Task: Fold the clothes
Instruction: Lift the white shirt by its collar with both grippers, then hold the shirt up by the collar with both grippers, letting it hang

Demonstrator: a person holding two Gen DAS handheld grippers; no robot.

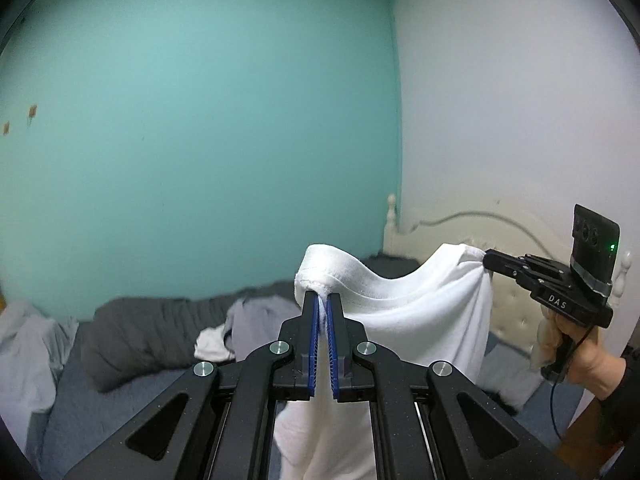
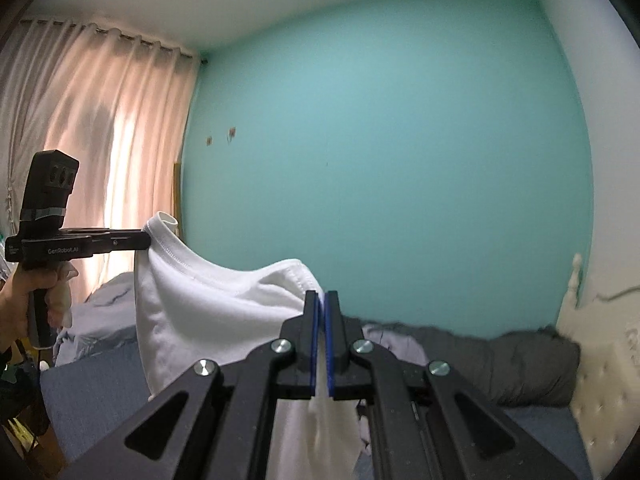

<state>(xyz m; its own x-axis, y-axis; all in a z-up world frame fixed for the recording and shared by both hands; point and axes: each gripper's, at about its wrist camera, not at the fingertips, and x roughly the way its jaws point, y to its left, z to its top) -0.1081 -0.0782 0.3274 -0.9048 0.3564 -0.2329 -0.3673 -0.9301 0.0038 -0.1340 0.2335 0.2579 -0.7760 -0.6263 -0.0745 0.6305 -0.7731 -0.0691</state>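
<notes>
Two claws, left claw point(image 1: 322, 300) and right claw point(image 2: 321, 298), each clenched on a top corner of white shirt point(image 1: 420, 312), stretched between them in mid-air above bed point(image 1: 100, 392) strewn with grey blanket point(image 1: 152, 336) and clothes point(image 1: 256, 320).

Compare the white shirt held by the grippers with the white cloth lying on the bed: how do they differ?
The white shirt hangs in the air, pinched by the left gripper and right gripper; the white cloth lies crumpled on the bed, untouched. The white shirt looks spread and larger; the white cloth is bunched small. Both are white fabric.
</notes>
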